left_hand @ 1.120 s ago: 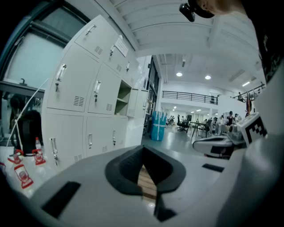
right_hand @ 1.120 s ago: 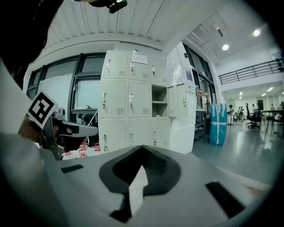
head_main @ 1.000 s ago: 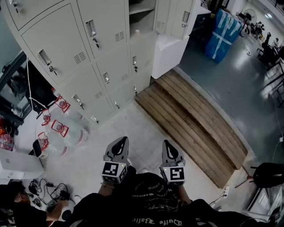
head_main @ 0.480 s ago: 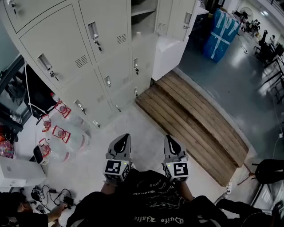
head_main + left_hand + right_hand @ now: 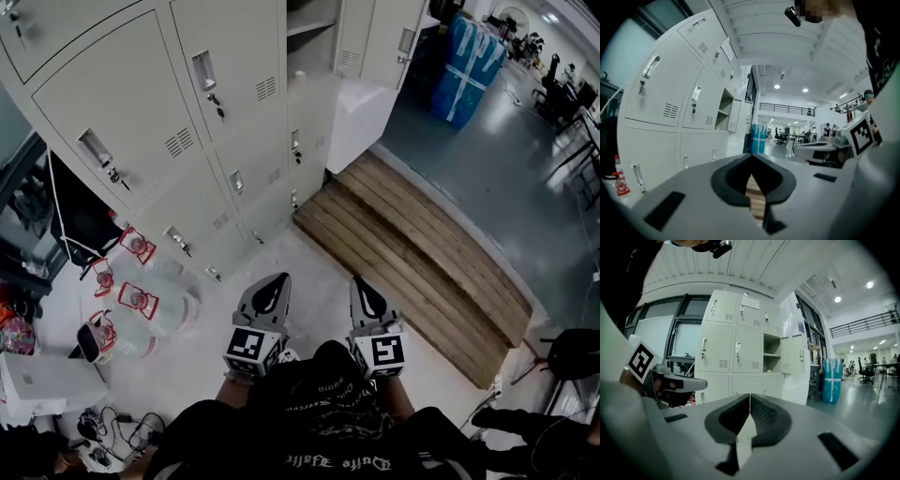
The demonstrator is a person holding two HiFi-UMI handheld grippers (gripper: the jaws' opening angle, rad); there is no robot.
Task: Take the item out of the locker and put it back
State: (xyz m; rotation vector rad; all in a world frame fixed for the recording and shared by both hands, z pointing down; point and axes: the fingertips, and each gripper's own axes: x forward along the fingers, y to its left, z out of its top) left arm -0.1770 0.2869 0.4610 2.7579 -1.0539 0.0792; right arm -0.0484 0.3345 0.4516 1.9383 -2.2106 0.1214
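Open floor [image 5: 314, 281] to lockers [image 5: 141, 112]; jugs [image 5: 155, 307] (L side) in way.

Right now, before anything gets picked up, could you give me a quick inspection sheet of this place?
Surface: pale concrete floor; no table in view.
Job's things: bank of pale lockers; one upper compartment stands open, and its contents are too unclear to name.
Clutter: clear water jugs with red handles and a white box on the floor by the lockers.
Grippers: left gripper and right gripper are both shut and empty, held low in front of the person.
Cables: a tangle on the floor at lower left.
Surroundings: wooden pallet, blue wrapped bundle, desks and people far off.
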